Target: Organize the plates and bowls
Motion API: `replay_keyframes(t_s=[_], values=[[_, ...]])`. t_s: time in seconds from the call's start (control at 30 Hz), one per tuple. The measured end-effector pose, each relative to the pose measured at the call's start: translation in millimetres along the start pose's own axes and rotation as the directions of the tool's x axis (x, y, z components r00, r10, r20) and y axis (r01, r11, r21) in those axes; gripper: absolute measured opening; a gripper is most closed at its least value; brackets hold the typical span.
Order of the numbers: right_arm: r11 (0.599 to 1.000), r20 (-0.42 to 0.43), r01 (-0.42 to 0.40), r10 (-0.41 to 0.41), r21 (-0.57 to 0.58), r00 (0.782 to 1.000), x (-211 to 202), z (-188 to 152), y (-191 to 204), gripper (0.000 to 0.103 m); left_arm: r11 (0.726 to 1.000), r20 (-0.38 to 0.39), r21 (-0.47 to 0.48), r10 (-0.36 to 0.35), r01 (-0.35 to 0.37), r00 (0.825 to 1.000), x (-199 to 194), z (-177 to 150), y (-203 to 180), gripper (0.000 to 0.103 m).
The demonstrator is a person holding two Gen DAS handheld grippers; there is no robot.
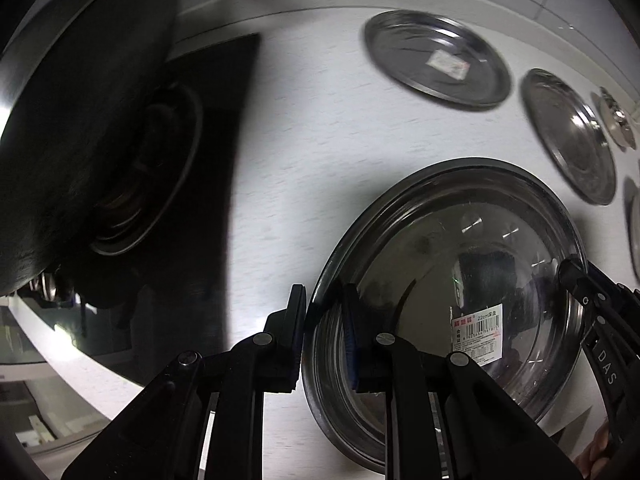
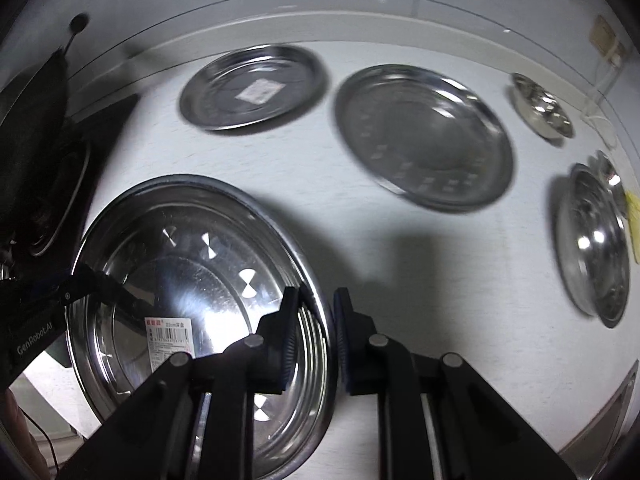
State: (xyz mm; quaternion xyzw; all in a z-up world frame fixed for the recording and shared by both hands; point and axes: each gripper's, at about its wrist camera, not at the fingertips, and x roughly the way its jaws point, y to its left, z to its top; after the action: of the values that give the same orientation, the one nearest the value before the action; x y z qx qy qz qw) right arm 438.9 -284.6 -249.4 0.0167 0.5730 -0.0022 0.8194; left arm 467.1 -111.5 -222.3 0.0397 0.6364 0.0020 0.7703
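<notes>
A large steel plate with a barcode label (image 1: 460, 248) (image 2: 192, 280) lies on the white counter. My left gripper (image 1: 324, 320) straddles its left rim, one finger outside, one inside; the jaws look shut on the rim. My right gripper (image 2: 316, 320) straddles its right rim the same way, with a small gap showing. Further back lie a labelled steel plate (image 1: 436, 58) (image 2: 256, 88) and a plain steel plate (image 1: 568, 136) (image 2: 424, 136). A small steel bowl (image 2: 542, 106) and another steel dish (image 2: 596, 240) lie at the right.
A black stove top with a burner (image 1: 160, 184) and a dark pan (image 1: 80, 100) sit at the left, also seen in the right wrist view (image 2: 44, 152). The wall and backsplash (image 2: 320, 8) run behind the counter. The counter's front edge (image 2: 600, 424) shows at lower right.
</notes>
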Motion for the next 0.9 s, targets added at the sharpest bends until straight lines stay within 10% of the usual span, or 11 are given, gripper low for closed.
replay_keyframes(t_s=[0.53, 0.9], values=[[0.999, -0.046, 0.027, -0.026, 0.02, 0.999, 21.2, -11.8, 30.7, 0.022, 0.996, 0.086, 0.027, 0.079, -0.081, 0.993, 3.3, -19.2, 16.7, 0.014], [0.981, 0.088, -0.037, 0.021, 0.19, 0.996, -49.9, 2.3, -28.8, 0.024, 1.0, 0.217, 0.016, -0.017, 0.014, 0.976, -68.3, -8.1, -1.9, 0.06]])
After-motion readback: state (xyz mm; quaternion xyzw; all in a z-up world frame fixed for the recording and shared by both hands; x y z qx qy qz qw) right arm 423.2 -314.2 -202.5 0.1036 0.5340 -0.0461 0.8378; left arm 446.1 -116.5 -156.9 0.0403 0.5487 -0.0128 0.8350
